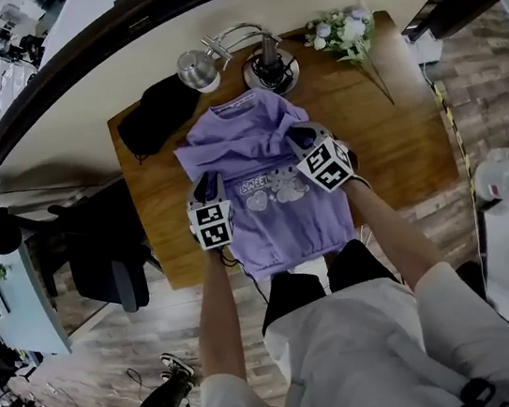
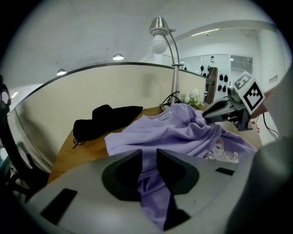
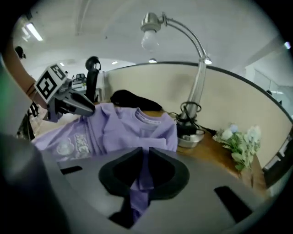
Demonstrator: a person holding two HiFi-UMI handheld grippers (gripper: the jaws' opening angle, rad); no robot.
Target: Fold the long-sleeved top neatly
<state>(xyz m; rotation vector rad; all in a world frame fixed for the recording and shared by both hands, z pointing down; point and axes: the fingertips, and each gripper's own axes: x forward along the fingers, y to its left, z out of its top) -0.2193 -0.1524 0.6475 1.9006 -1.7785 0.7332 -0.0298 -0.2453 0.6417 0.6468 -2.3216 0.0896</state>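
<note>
With the long-sleeved top [image 1: 282,231] clenched in the left gripper [image 2: 149,157] and the right gripper [image 3: 145,154], a crooked fold could be caused by uneven lowering onto the counter [image 1: 390,125].

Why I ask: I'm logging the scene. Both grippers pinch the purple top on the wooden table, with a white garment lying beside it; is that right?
Not quite: the garment beside the purple top is black, not white, as the head view shows.

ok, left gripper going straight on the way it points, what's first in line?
The purple long-sleeved top: its fingers pinch it, and more of its fabric lies straight ahead. Depth unclear.
</note>
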